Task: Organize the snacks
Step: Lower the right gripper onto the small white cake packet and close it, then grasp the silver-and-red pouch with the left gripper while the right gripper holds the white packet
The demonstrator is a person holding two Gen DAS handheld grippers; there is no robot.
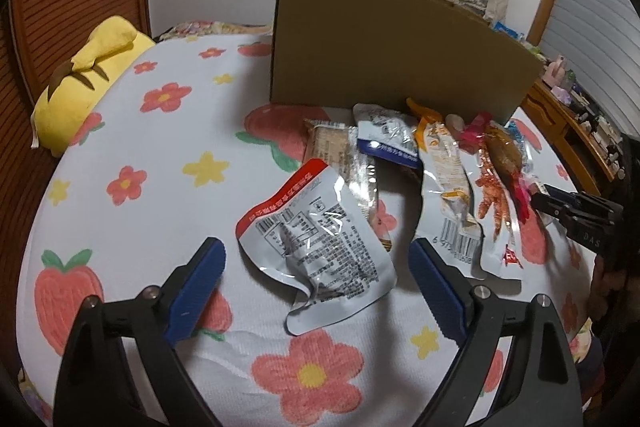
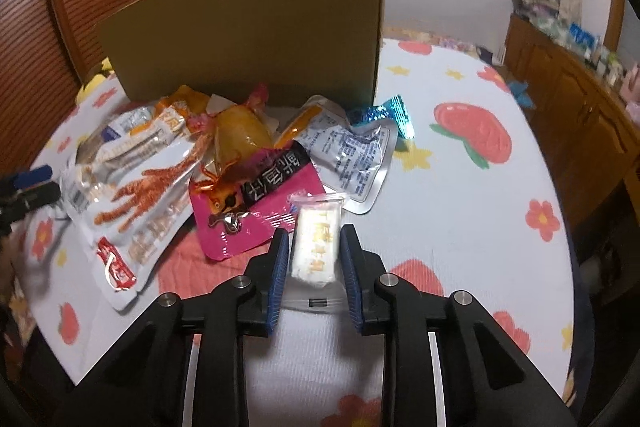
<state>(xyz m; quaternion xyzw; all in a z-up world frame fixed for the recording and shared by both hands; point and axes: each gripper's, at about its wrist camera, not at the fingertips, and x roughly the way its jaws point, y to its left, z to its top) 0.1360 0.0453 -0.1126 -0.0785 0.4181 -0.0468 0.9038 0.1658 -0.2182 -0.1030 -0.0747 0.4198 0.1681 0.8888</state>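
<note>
On a flowered bedspread (image 2: 460, 187), the right gripper (image 2: 314, 255) pinches a small white snack packet (image 2: 315, 247) beside the heap; the left gripper (image 1: 316, 263), jaws spread, straddles a silver pouch (image 1: 320, 239). A centred, firm hold should carry the packet cleanly to the cardboard box (image 2: 260, 27).

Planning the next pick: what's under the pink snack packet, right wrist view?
The pink packet overlaps the chicken-feet packet at its left edge and lies on the floral blanket. The yellowish pouch overlaps its far edge. Anything beneath its middle is hidden.
</note>
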